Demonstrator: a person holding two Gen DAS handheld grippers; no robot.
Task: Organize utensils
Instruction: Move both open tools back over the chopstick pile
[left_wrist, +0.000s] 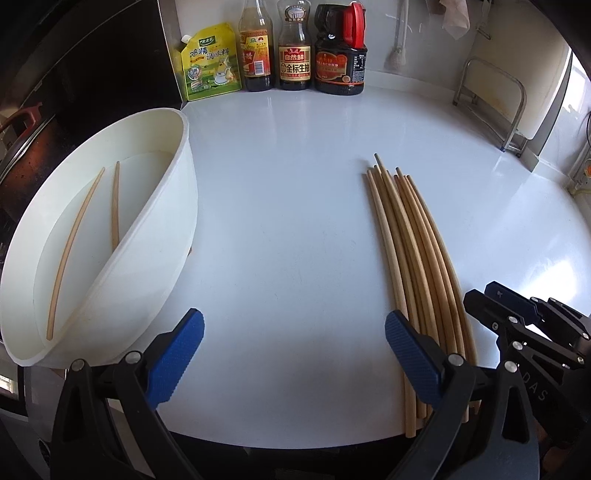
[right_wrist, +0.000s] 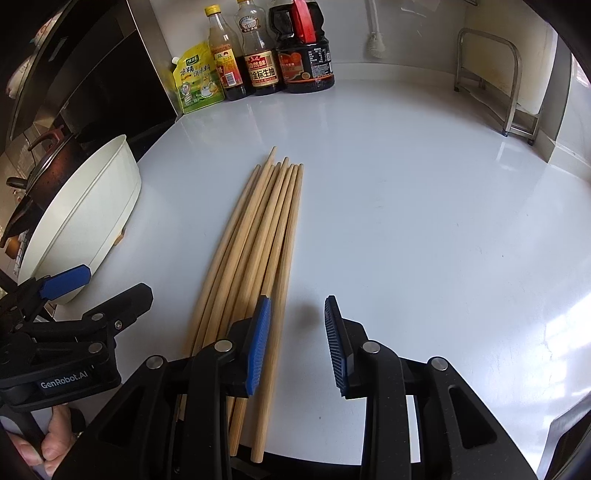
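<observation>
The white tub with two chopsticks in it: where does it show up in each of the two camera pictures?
Left wrist view: the tub fills the left side, its inside visible with two chopsticks in it.
Right wrist view: the tub sits at the left edge, seen from outside; its inside is hidden.
Shared landmark: the red-capped dark bottle at the back of the counter.

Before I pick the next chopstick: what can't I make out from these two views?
- Chopstick bundle: near ends run under the right claw in the right wrist view and under the left claw in the left; exact count unclear where sticks overlap.
- White container: its far compartment is cut off at the picture edge in the left view; its inside is hidden by its wall in the right.
- Bottle tops: cropped at the top edge.
</observation>
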